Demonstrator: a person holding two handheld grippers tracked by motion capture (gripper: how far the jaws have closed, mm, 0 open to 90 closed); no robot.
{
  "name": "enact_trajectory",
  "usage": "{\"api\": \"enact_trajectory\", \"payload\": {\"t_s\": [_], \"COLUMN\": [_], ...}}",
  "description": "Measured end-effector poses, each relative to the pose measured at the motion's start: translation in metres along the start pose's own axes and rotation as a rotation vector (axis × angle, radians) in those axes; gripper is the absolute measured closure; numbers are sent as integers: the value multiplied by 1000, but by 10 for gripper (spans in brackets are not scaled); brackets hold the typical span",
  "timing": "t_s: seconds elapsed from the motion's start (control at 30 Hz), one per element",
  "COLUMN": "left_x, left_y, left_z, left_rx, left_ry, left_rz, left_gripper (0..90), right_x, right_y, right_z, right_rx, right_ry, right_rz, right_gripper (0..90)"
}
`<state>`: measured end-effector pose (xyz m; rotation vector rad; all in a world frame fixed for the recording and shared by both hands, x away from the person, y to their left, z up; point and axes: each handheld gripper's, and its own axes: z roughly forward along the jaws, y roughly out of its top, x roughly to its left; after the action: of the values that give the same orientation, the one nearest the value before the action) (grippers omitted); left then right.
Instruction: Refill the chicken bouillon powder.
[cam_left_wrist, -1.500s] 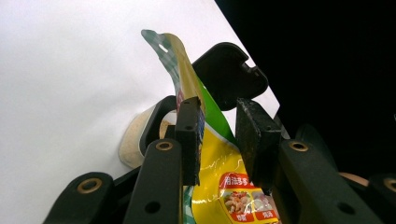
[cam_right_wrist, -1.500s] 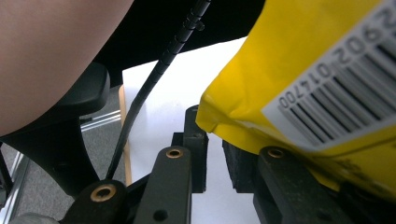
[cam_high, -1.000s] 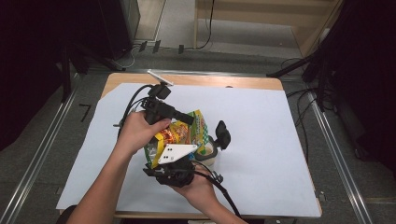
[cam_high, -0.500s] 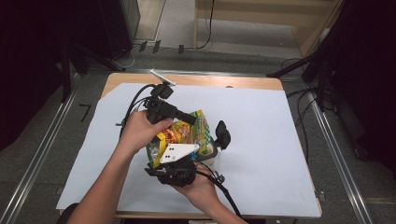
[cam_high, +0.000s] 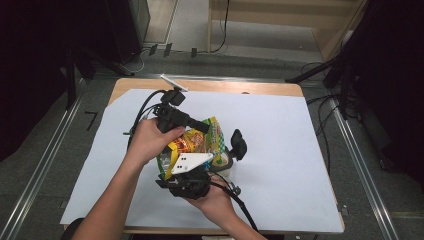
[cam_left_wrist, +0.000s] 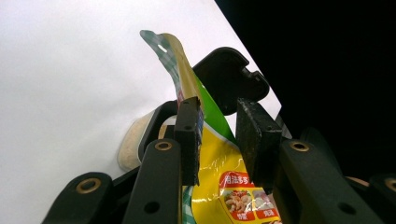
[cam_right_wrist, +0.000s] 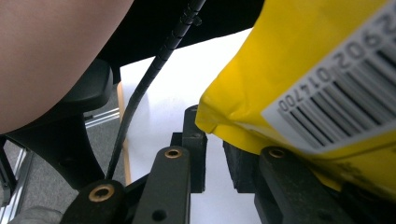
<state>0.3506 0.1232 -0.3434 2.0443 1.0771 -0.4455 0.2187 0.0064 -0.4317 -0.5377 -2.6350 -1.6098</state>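
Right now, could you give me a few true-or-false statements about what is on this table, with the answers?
1. The snack bag is mostly yellow. True.
2. The bag lies flat at the far corner, away from both tools. False: it is up between the two hands near the person's edge, and the jaws of the left tool stand on either side of its edge.
3. A white sheet covers most of the wooden table. True.
4. The bag has no printing on it. False: the right gripper view shows a barcode on it.
5. A grey three-cornered plate sits on the right tool. True.
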Motion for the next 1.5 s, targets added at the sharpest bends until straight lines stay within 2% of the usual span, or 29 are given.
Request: {"api": "enact_trajectory", "payload": {"t_s": [0.23, 1.5], "left_x": [0, 1], "left_y": [0, 0], "left_z": [0, 1], "left_rx": [-12, -11], "left_ry": [13, 4], "left_rz": [7, 4], "left_gripper": [710, 709], "right_x": [-3, -3], "right_y": [0, -2], "right_z": [1, 4], "right_rx": [20, -7], "right_ry": [2, -21], "right_rz": [7, 4], "right_gripper": [781, 805]}}
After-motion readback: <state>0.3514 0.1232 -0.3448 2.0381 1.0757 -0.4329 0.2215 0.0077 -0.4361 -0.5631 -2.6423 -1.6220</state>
